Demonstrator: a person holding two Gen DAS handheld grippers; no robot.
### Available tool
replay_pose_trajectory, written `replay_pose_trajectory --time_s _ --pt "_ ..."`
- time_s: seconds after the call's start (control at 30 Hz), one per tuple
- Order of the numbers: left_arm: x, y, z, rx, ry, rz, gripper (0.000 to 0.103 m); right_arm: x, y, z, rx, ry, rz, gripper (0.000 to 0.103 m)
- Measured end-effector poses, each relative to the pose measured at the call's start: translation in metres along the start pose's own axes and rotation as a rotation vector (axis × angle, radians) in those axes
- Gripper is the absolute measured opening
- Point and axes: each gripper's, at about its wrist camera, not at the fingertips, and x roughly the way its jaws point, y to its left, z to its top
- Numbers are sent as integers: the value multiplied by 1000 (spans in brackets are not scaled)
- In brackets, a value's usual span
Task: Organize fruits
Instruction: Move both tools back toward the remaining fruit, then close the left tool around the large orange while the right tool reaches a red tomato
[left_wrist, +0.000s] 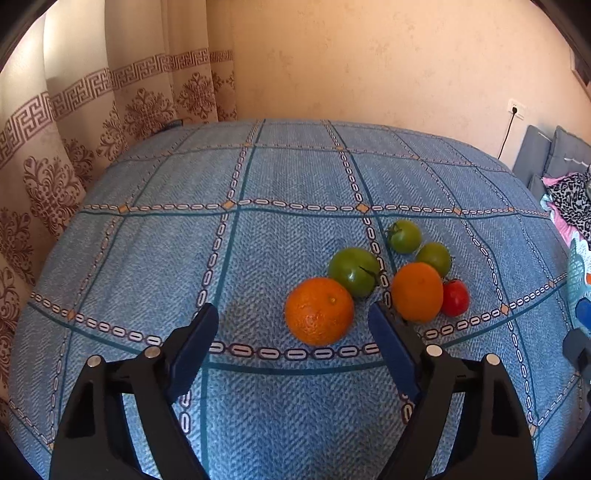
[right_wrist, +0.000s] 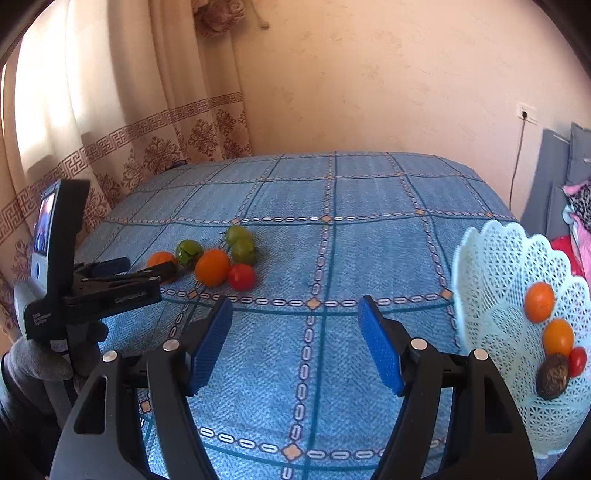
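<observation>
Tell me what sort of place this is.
Probably a room in a home: a patterned curtain, a table under a blue checked cloth bearing loose fruit, a wall socket, and cushions with bedding or clothes at the right edge.

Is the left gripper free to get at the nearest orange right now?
Probably yes. The left gripper is open and empty, and the nearest orange lies just ahead between its fingers with bare cloth in front. A green tomato touches its far side, which shouldn't block it.

Both wrist cams look down, sharing fruit pile (left_wrist: 373, 280) on tablecloth (right_wrist: 369, 199).
</observation>
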Motion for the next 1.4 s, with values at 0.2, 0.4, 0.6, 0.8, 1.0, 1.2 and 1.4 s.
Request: replay_pose_trajectory --time_s 0.2,0.4,0.6,0.8,1.0,1.2,1.4 --pt "12 -7 5 36 30 -15 58 21 15 5 -48 29 25 72" --pt "13 -8 4 50 29 -52 39 45 15 6 -33 103 85 72" --pt "3 -7 1 46 -12 -45 39 71 22 11 -47 159 112 66" --pt "-8 -5 -1 30 -43 -33 39 95 27 13 -56 203 107 53" --pt "-13 -4 -2 16 -49 -42 39 108 31 18 -65 198 96 46" --pt "-13 -1 -1 3 -49 -48 39 113 35 21 -73 193 108 34" --pt "-13 -1 -1 3 -52 -52 39 111 36 19 -82 192 121 27"
